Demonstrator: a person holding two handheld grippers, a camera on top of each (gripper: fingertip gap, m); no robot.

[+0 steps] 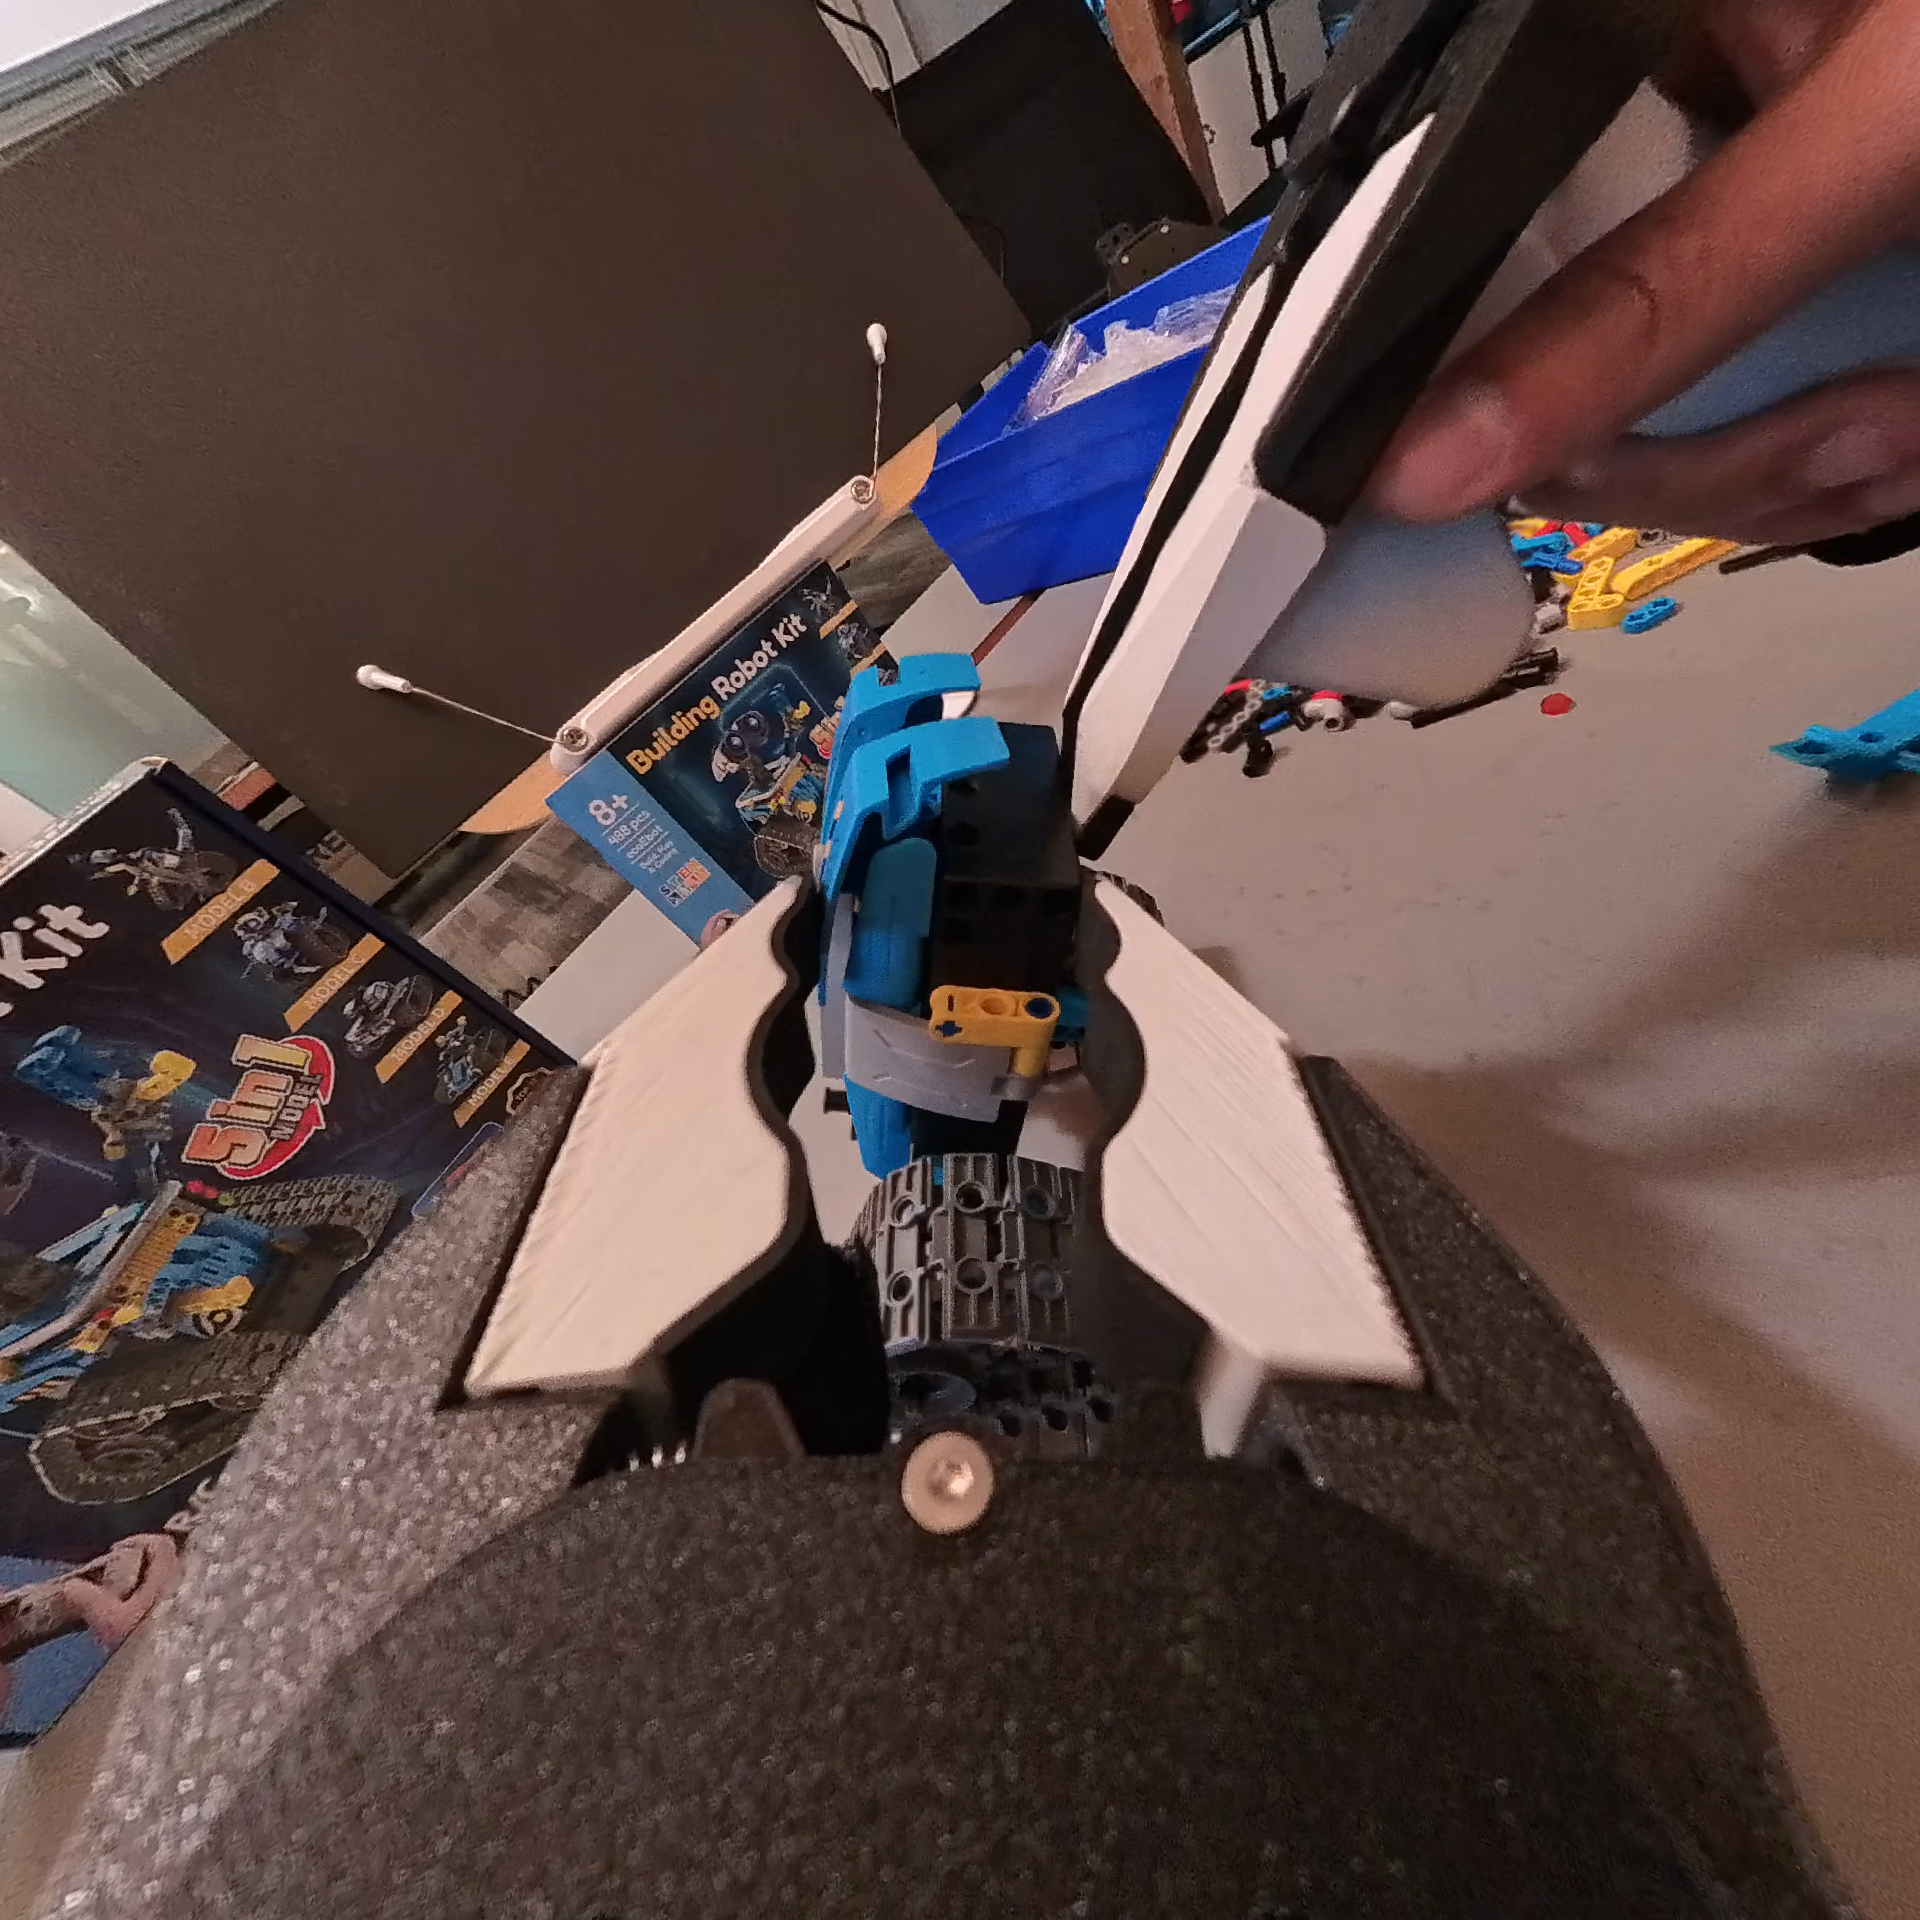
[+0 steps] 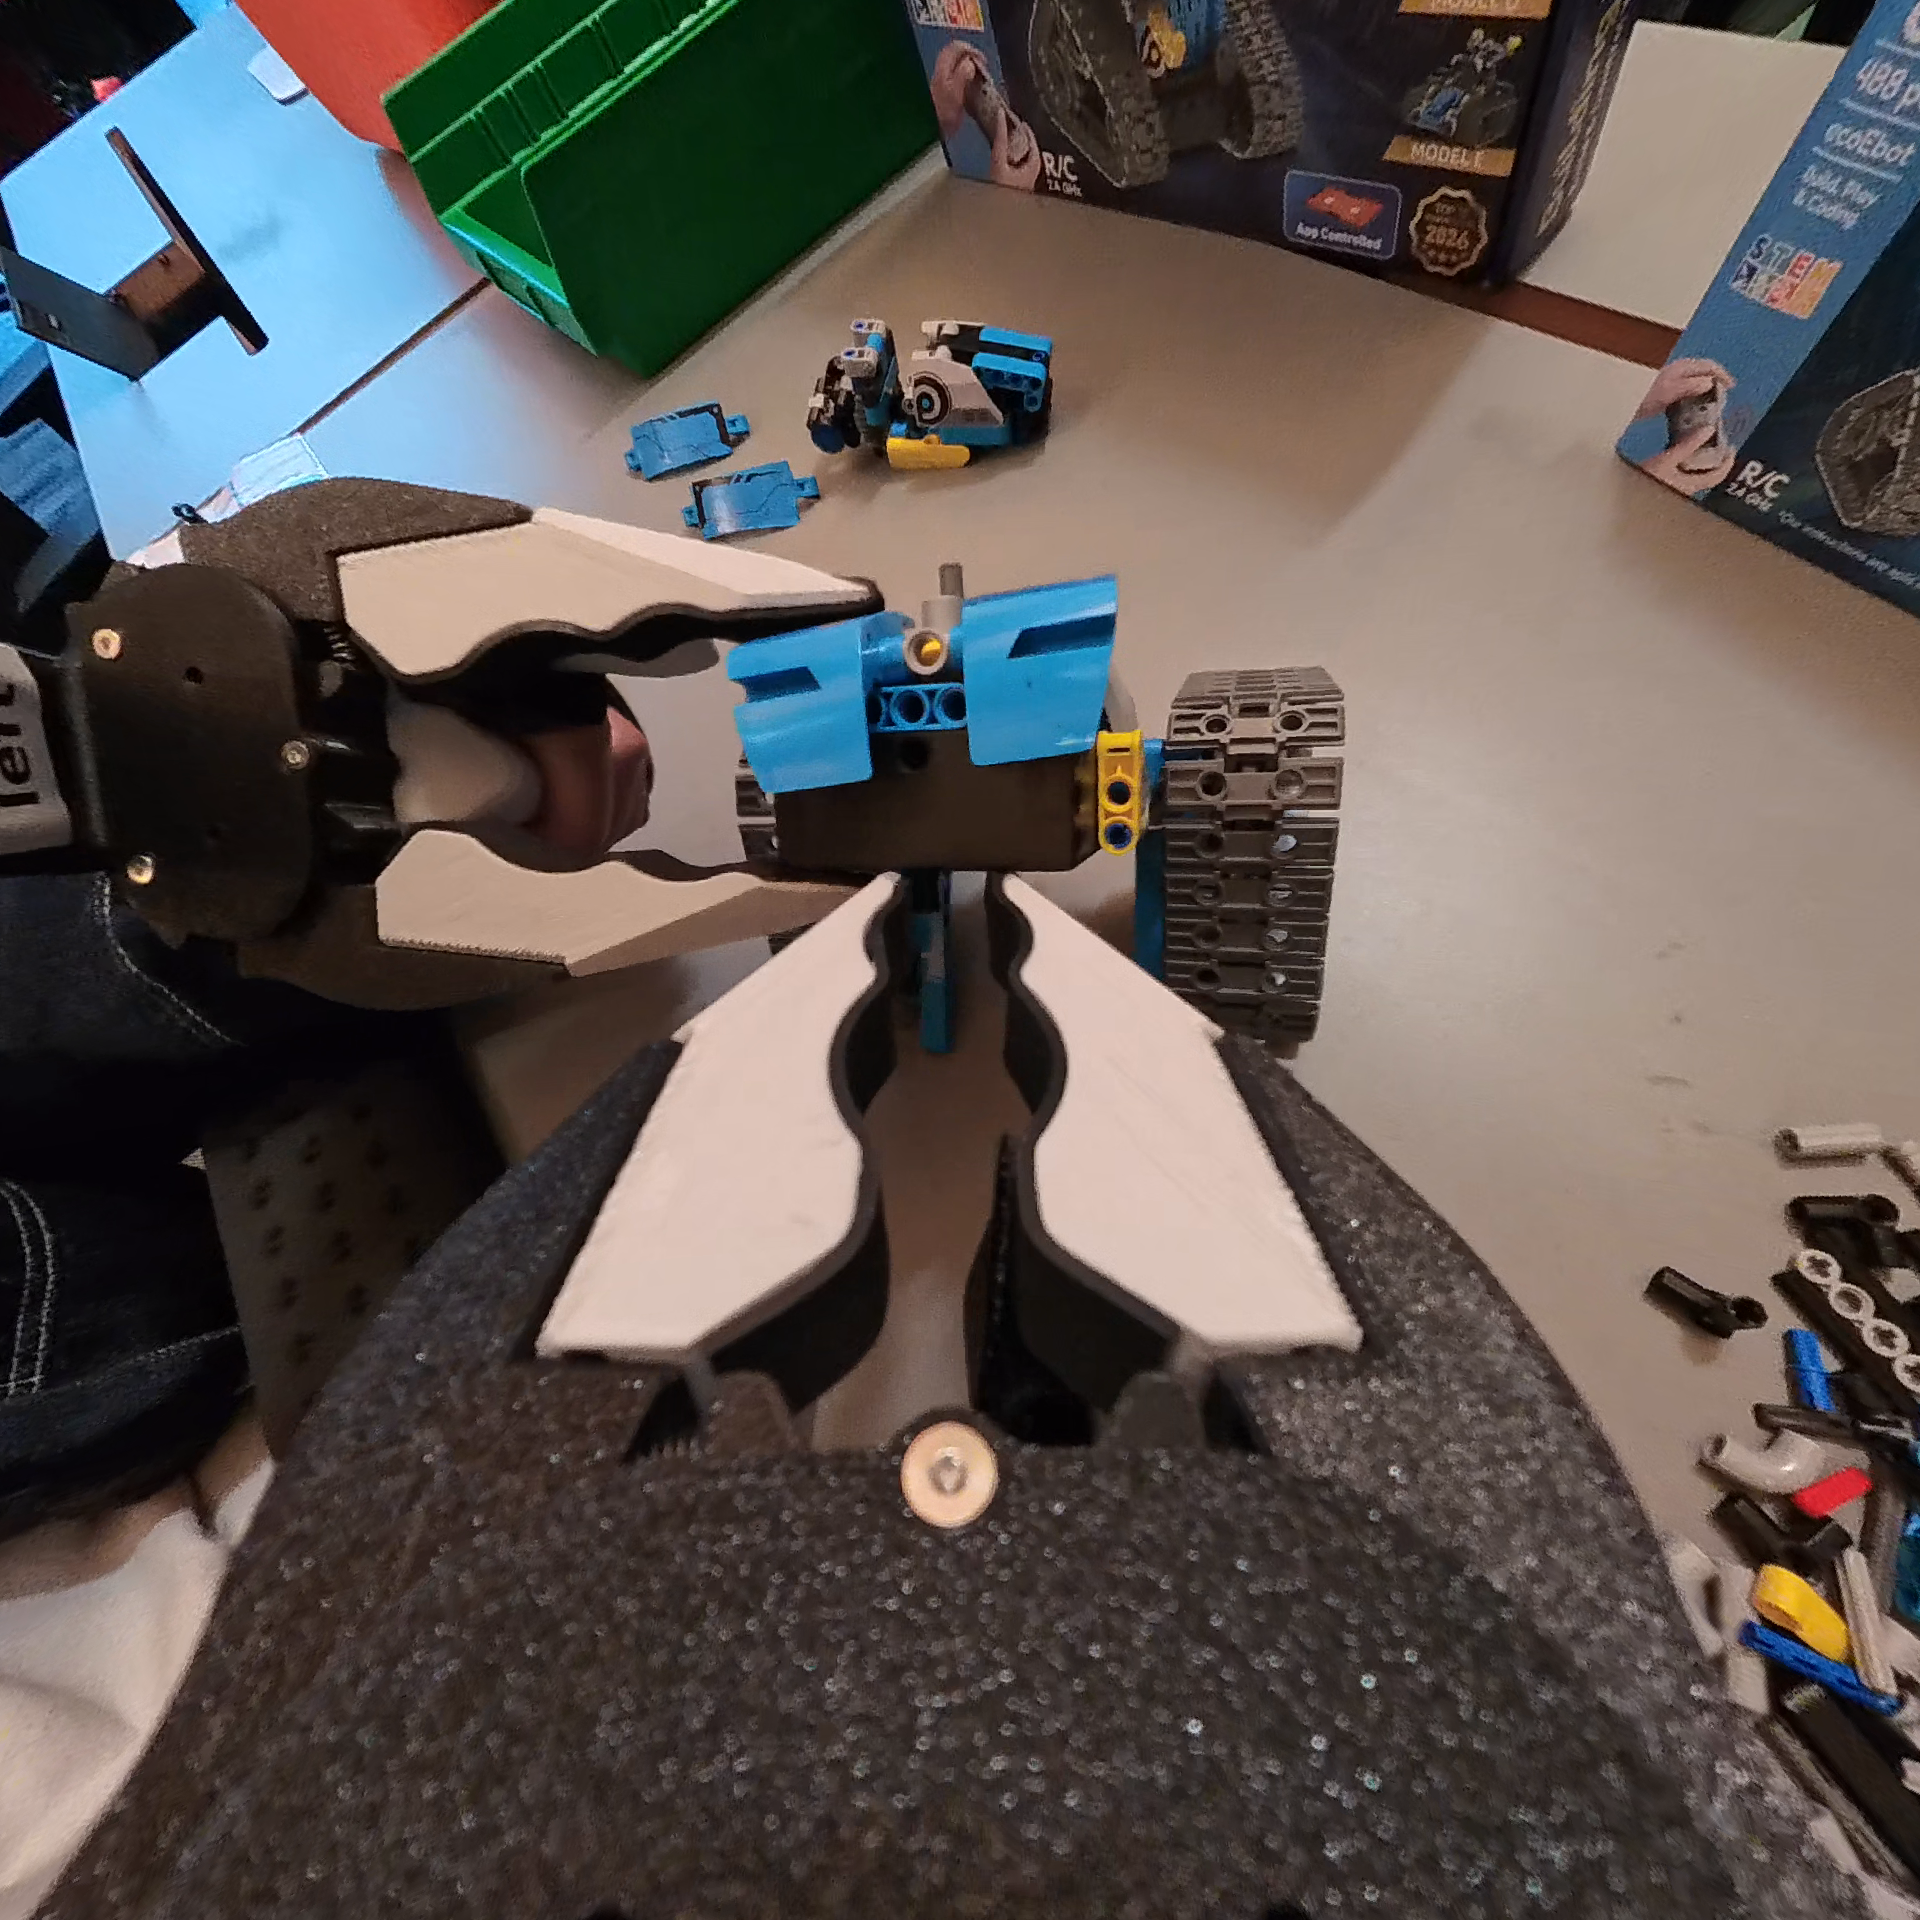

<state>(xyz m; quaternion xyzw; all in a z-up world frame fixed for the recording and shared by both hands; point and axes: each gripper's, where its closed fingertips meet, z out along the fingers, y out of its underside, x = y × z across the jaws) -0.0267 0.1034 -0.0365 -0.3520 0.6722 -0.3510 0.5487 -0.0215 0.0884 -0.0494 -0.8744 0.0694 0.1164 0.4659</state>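
**Firmly pinched: a tracked brick model between two claws**

Upright on the beige table [image 2: 1455, 623], the tracked model [image 2: 935, 810] is clamped sideways by the left gripper [image 1: 945, 904], one finger over its blue panels and one under its black block. The right gripper [image 2: 940, 894] has its fingers narrowly apart around a blue beam [image 2: 935, 997] beneath the model; whether they touch it I cannot tell. To my eye, a steady hold wants pressure on the solid block, since the thin panels look easy to dislodge.

Around it lie two loose blue panels [image 2: 686, 436], one small sub-assembly [image 2: 935, 395], one green bin [image 2: 644, 177], one blue bin [image 1: 1049, 468], two kit boxes [image 2: 1247, 104] and one heap of loose pieces [image 2: 1829, 1507].
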